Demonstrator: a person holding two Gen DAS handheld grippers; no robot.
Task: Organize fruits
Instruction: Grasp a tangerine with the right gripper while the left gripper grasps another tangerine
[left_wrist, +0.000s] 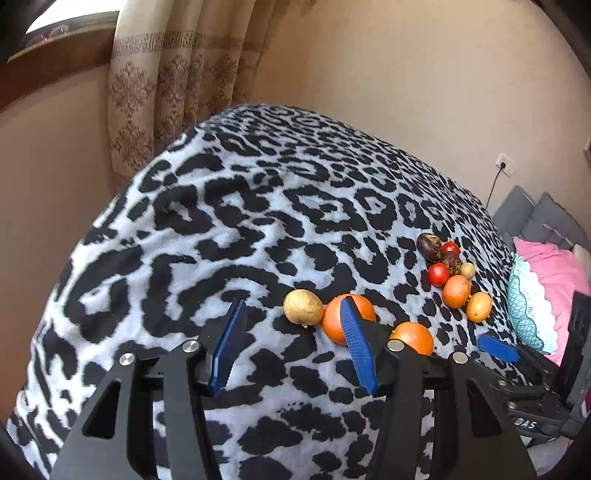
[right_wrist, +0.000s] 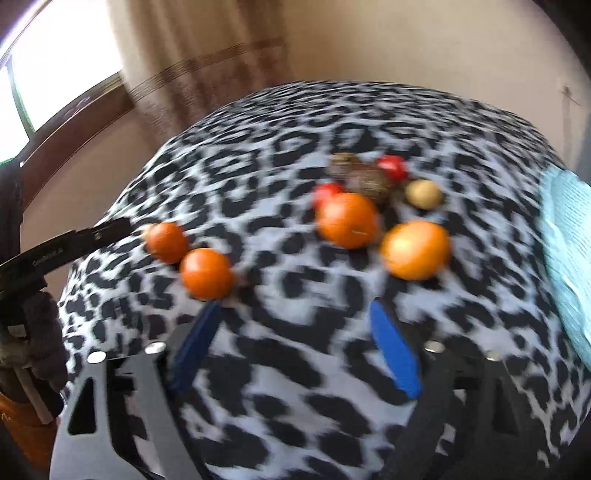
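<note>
Left tool (left_wrist: 291, 345) open, orange (left_wrist: 349, 318) just ahead

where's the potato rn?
Left wrist view, centre: the potato lies on the leopard blanket, touching the left side of an orange.

A black-and-white leopard-print fleece blanket (left_wrist: 229, 206) covers the surface, with a beige patterned curtain (left_wrist: 173, 81) and dark wooden window sill (left_wrist: 55, 55) behind; a pink pillow (left_wrist: 554, 273), teal scalloped cushion (left_wrist: 524, 314) and white wall socket (left_wrist: 506, 164) sit right
</note>
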